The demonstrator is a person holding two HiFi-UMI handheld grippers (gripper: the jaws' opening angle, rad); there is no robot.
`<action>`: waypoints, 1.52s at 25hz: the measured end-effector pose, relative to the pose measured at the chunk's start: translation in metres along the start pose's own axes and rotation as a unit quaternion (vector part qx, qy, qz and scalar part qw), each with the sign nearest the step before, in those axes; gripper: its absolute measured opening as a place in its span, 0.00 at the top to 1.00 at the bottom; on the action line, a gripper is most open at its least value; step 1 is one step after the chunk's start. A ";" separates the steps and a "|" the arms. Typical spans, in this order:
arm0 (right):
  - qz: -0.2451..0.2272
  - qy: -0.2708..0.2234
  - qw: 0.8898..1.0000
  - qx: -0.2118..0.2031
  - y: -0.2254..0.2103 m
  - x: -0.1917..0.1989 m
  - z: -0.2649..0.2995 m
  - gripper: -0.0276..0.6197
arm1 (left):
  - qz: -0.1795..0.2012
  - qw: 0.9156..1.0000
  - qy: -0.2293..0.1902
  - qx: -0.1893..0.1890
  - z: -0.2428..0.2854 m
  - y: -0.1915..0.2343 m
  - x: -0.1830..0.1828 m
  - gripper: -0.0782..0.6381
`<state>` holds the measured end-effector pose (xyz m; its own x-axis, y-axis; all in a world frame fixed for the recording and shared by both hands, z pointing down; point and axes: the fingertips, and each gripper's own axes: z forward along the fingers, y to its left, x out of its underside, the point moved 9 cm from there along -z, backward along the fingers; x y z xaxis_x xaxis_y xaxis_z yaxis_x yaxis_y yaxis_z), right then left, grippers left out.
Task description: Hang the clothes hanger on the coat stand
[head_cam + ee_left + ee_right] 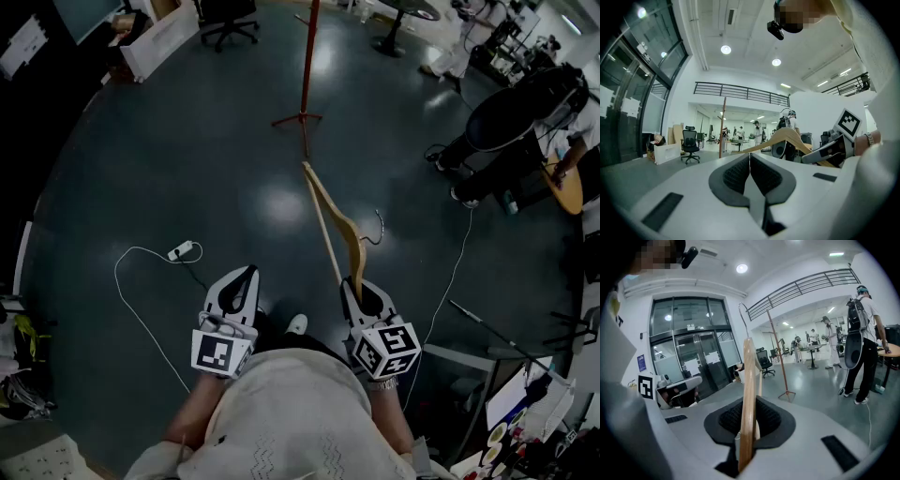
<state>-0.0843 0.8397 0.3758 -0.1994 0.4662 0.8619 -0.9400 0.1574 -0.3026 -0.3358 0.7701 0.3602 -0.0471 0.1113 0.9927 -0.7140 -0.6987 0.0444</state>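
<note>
A glossy dark-grey floor (pixel 187 141) fills an open, white-walled hall. A black office chair (pixel 690 143) on castors stands at the far side. Just beside it, toward the glazed wall, sits a long white box (pixel 665 152). On that same side of the chair, tall dark-framed glass doors (pixel 698 362) carry paper notices. High above the chair a dark mezzanine railing (pixel 740 91) crosses the white wall, with round ceiling lights (pixel 725 49) glowing over it. Deeper in the hall beyond the chair, people (pixel 829 341) stand by a pedestal table (pixel 812 351). Well short of the chair, a white power strip (pixel 181 250) trails its cable across the floor.
</note>
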 end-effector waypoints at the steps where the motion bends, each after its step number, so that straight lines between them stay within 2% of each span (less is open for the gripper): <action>1: 0.002 0.000 1.000 0.001 -0.005 0.002 -0.005 0.87 | -0.003 1.000 0.001 -0.004 0.002 -0.004 0.002 0.87; 6: 0.017 0.003 1.000 0.010 -0.026 0.007 -0.015 0.87 | -0.001 1.000 -0.004 -0.006 0.014 -0.013 0.001 0.87; 12: 0.019 0.008 1.000 0.018 -0.040 -0.002 -0.003 0.87 | -0.006 1.000 0.000 -0.002 0.039 -0.005 0.007 0.87; 20: 0.018 0.032 0.999 0.031 -0.063 -0.014 0.026 0.87 | -0.029 0.999 0.011 0.028 0.106 0.012 0.021 0.87; 25: 0.022 0.046 0.998 0.030 -0.077 -0.029 0.074 0.87 | -0.039 0.999 0.004 0.027 0.148 0.047 0.023 0.87; 28: 0.024 0.053 0.998 0.025 -0.086 -0.043 0.104 0.87 | -0.034 0.999 0.018 0.025 0.171 0.068 0.023 0.87; 35: 0.023 0.058 0.998 0.018 -0.091 -0.085 0.183 0.87 | -0.033 0.999 0.016 0.032 0.229 0.130 0.007 0.87; 38: 0.018 0.063 0.998 0.014 -0.091 -0.104 0.210 0.87 | -0.056 0.998 -0.011 0.022 0.250 0.149 -0.007 0.87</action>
<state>-0.0356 0.5942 0.3991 -0.1981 0.5763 0.7928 -0.9406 0.1159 -0.3193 -0.2669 0.4883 0.3881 0.0466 0.1757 0.9833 -0.6819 -0.7138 0.1599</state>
